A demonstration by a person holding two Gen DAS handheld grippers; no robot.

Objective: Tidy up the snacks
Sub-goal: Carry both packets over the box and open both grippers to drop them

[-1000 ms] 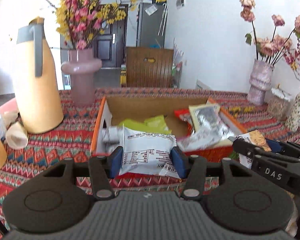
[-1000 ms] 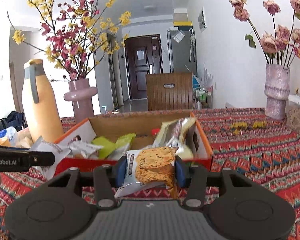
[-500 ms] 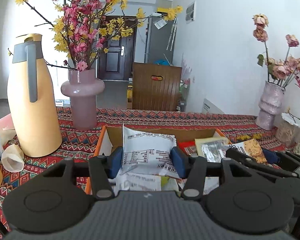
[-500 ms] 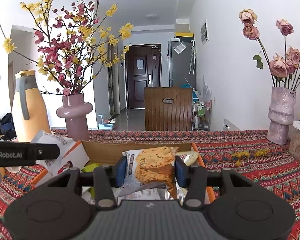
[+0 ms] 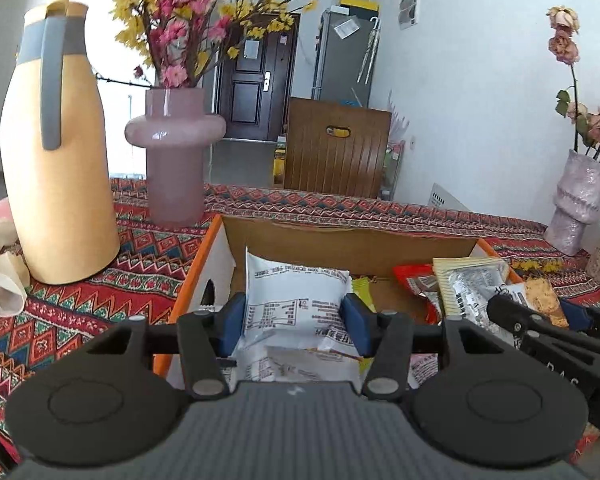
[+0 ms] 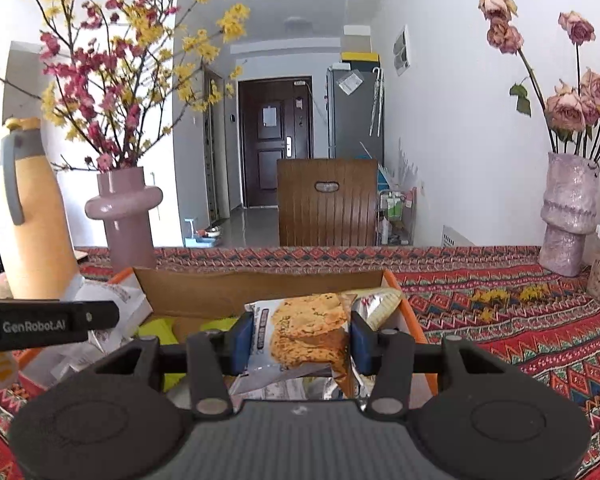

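Note:
An open cardboard box [image 5: 340, 240] with orange edges sits on the patterned tablecloth and holds several snack packets. My left gripper [image 5: 296, 322] is shut on a white snack packet [image 5: 296, 300] with black print, held over the box's left half. My right gripper [image 6: 300, 338] is shut on a cracker packet [image 6: 306, 330] showing golden biscuits, held over the right half of the cardboard box [image 6: 260, 288]. In the left wrist view the right gripper [image 5: 540, 320] and its cracker packet [image 5: 540, 298] reach in from the right. The left gripper's black arm [image 6: 48, 324] crosses the right wrist view's left edge.
A tall yellow jug [image 5: 60, 148] and a pink vase [image 5: 176, 160] of blossoms stand left of the box. A pale ribbed vase [image 6: 568, 216] of dried roses stands at the far right. Crumpled paper cups [image 5: 4, 280] lie by the jug. A wooden chair back [image 6: 328, 204] rises behind the table.
Both grippers have carried their packets forward from in front of the box to above its inside. The box now lies under the fingers, and the jug and vases look nearer.

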